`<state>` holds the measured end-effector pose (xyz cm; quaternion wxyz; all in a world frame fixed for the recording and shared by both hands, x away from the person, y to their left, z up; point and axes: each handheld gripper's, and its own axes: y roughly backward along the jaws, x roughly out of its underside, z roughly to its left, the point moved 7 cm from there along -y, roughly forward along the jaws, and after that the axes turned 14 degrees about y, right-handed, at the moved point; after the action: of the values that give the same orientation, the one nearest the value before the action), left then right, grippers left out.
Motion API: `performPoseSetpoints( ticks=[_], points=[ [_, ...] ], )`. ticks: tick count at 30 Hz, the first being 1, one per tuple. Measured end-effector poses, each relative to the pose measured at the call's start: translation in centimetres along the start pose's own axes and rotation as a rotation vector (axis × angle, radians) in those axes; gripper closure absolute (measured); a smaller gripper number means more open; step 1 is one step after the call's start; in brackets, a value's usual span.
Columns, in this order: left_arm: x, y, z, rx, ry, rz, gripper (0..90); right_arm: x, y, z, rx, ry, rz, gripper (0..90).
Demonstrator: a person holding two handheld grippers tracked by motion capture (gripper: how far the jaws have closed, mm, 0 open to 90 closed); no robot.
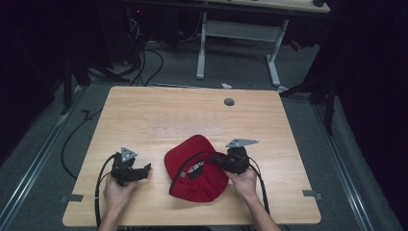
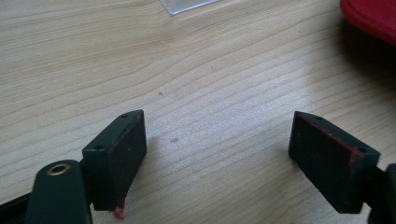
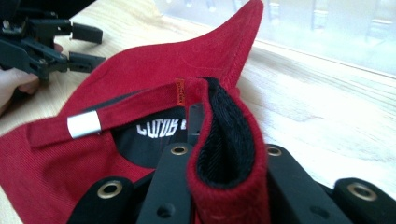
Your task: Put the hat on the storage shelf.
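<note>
Pale wood desk (image 1: 144,110). Red cap (image 1: 195,166) lay upturned at centre, black-lined; its rim folded between the clenched right gripper (image 3: 219,182) fingers. Left gripper (image 2: 219,158) at 9 o'clock, fingers released, apart from it.

Black two-jaw left gripper (image 1: 144,169) and right gripper (image 1: 217,159), grey three-cornered top plates, black trailing cables, brass-ringed screw holes, red-smeared pads (image 2: 327,150)
</note>
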<state>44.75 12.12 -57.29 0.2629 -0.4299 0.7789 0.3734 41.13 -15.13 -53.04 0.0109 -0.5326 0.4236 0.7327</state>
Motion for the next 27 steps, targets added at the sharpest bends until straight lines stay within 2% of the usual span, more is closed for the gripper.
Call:
performPoseSetpoints(
  ticks=[7, 9, 10, 11, 16, 17, 19, 27],
  points=[
    [0.1, 0.3, -0.6, 0.03, -0.015, -0.007, 25.6, -0.5, 1.7, -0.5, 0.03, -0.011, -0.025, 83.0],
    [0.1, 0.6, -1.2, 0.055, -0.016, -0.01, 26.4, -0.7, 2.2, -0.6, 0.037, -0.016, -0.038, 83.1],
    [0.1, 0.9, -1.9, 0.088, -0.017, -0.013, 26.8, -0.7, 2.7, -0.8, 0.041, -0.027, -0.046, 83.1],
    [0.1, 0.9, -1.9, 0.088, -0.017, -0.013, 26.9, -0.7, 2.7, -0.8, 0.041, -0.027, -0.046, 83.1],
    [0.4, 1.7, -3.6, 0.156, -0.039, -0.005, 27.1, -0.8, 3.2, -1.2, 0.048, -0.053, -0.045, 83.1],
    [0.4, 2.0, -4.4, 0.183, -0.038, -0.003, 27.2, -1.0, 3.3, -1.3, 0.05, -0.055, -0.047, 83.2],
    [0.5, 2.1, -4.7, 0.197, -0.041, -0.003, 27.3, -1.1, 3.4, -1.3, 0.049, -0.054, -0.049, 83.2],
    [1.8, 2.9, -7.4, 0.279, -0.114, 0.013, 26.3, -2.2, 3.7, -1.4, 0.046, -0.069, -0.061, 83.2]
  ],
)
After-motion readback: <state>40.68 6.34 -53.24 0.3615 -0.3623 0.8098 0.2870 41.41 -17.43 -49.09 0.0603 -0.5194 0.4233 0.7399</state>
